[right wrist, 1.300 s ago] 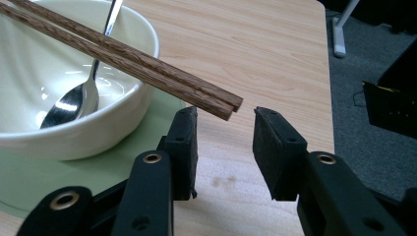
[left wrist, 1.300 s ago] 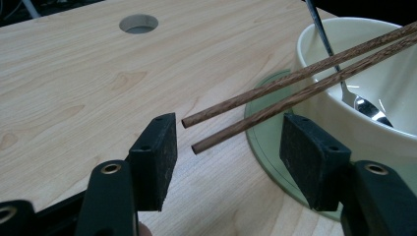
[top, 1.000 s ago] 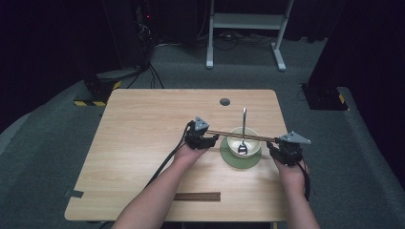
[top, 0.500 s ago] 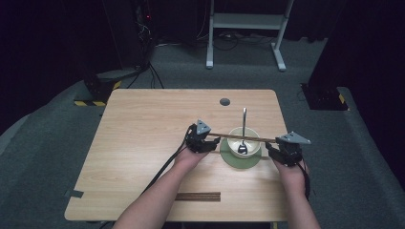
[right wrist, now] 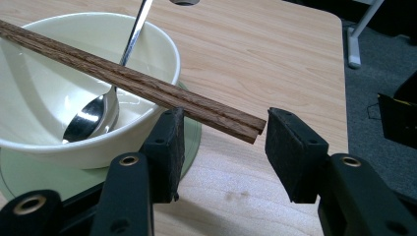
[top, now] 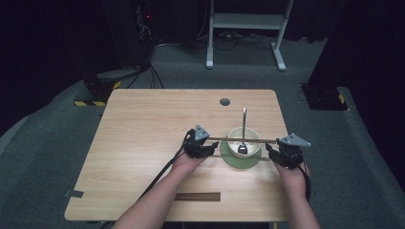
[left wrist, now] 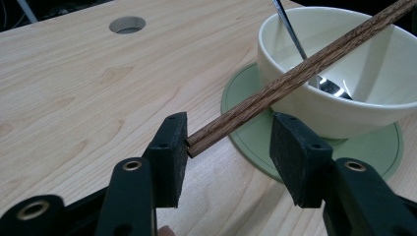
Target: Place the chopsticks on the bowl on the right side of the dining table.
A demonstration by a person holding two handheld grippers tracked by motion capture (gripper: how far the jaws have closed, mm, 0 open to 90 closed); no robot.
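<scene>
Chopsticks (left wrist: 295, 73) between parted fingers (left wrist: 169, 152), across bowl (left wrist: 344, 105).

Both jaws spread — left gripper (top: 206, 149), right gripper (top: 276, 153).

We see a light wooden table (top: 143, 143) with a round hole (top: 224, 101) near its far edge. Near its near edge lies a dark wooden strip (top: 198, 196), parallel to that edge; we cannot tell what it is. A piece of dark tape (top: 74, 193) sticks at the near left corner. The table stands on grey carpet (top: 43, 157). Beyond it we see a white metal frame (top: 243, 21), a black base with yellow-black striped tape (top: 98, 90) at the left, cables (top: 152, 71) running over the floor, and another black base (top: 325, 95) at the right.
</scene>
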